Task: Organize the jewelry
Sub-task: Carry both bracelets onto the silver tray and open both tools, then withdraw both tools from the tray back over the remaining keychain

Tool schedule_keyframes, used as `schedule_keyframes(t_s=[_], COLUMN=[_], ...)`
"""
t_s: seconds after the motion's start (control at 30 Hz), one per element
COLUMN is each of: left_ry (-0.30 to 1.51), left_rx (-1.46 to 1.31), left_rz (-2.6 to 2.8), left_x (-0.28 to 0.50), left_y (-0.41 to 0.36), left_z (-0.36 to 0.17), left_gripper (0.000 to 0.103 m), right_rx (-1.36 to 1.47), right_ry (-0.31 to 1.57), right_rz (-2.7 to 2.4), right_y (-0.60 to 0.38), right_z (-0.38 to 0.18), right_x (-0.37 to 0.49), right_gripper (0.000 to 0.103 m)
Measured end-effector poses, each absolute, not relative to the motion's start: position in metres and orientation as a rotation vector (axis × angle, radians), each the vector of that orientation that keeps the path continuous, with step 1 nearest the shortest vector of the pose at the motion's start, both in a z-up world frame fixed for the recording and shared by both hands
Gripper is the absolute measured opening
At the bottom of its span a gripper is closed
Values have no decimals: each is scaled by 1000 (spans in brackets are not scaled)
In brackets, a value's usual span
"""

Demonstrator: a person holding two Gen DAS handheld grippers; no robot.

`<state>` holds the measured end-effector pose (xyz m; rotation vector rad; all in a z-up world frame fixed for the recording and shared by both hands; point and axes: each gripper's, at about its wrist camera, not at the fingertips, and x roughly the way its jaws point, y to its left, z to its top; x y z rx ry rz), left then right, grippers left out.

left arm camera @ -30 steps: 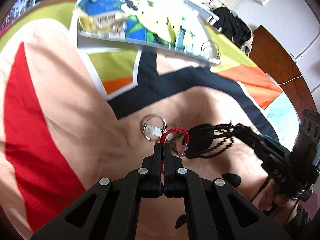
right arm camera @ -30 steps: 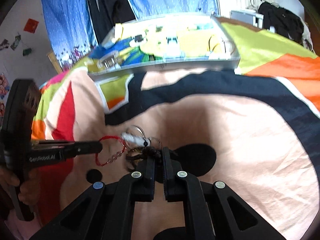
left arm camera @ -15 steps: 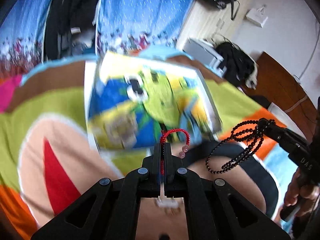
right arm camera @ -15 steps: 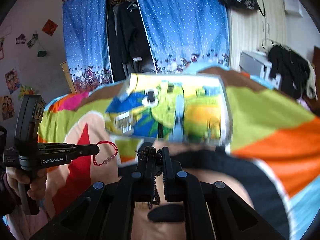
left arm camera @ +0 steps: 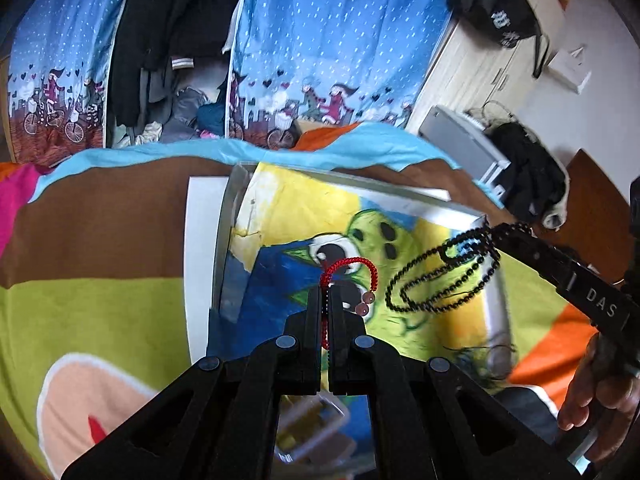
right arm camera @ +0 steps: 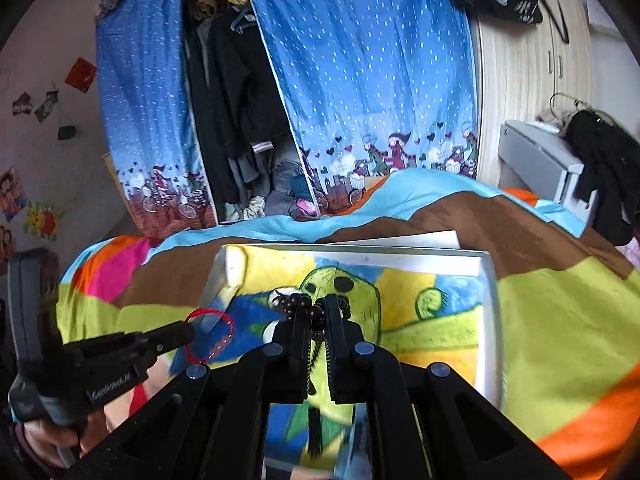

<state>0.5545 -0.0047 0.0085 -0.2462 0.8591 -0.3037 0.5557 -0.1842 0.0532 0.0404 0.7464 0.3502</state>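
Observation:
My left gripper [left arm camera: 325, 289] is shut on a red bead bracelet [left arm camera: 352, 266] whose loop arches past the fingertips, two pink beads dangling. It hangs over the shallow white box [left arm camera: 224, 232] lined with a cartoon cloth. The right gripper [left arm camera: 496, 240] reaches in from the right with a black bead necklace [left arm camera: 444, 280] looped below its tip. In the right wrist view, my right gripper [right arm camera: 316, 304] is shut on the black bead necklace [right arm camera: 298, 304], strands hanging between the fingers, above the white box [right arm camera: 490, 304]. The left gripper [right arm camera: 188, 330] holds the red bracelet [right arm camera: 216, 334] over the box's left edge.
The box lies on a colourful bedspread [left arm camera: 100, 300]. A small clear container [left arm camera: 316, 420] sits in the box's near part. Behind the bed hang blue curtains [right arm camera: 360, 80] and dark clothes [right arm camera: 236, 92]. A hand [left arm camera: 592, 396] grips the right tool.
Both grippers rose from the peach patch of the bedspread, carrying the red bracelet and black necklace, and moved forward over the white box. The ring pile left behind is out of view.

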Motion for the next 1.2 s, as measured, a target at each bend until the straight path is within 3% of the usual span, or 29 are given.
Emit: schedule_keyframes(t_s=[0.4,0.47,0.5,0.53,0.6,0.77,0.8,0.83,0.93,1.0,1.2], left_ry=[945,954,950,940,902,842,809,790,697,633,501], left_rx=[-189,-184,-186,-197,-235,-261,-248,-238,-224,-225,-189], left_rz=[-269,-248,-233,-223,-205,-171,-167,-162,-152,-160,-172], left_x=[576,576,573,572,564,544,535,529,500,477,414], left_y=[-15,-16,-15,-14,-9,1,2,1,2,4,3], left_z=[-30,-30,-29,-27,-20,8,17,23,47,66,109], left_gripper=[2,11,29,48,60,69,71,76,91,94,101], right_rx=[48,56,60,70,79,84,84,82,81,82,113], right_ry=[893,913,920,936,955,965,955,944,873,807,663], right_rz=[283,268,263,253,234,217,217,217,234,250,279], right_y=[-199,-207,-209,-214,-220,-229,-230,-230,-233,-236,-241], right_z=[-16,-20,-21,-23,-25,-16,-11,-7,14,32,73], right_x=[613,614,614,614,613,599,592,588,565,541,481], right_gripper=[7,7,10,20,38,45,51,58,68,80,94])
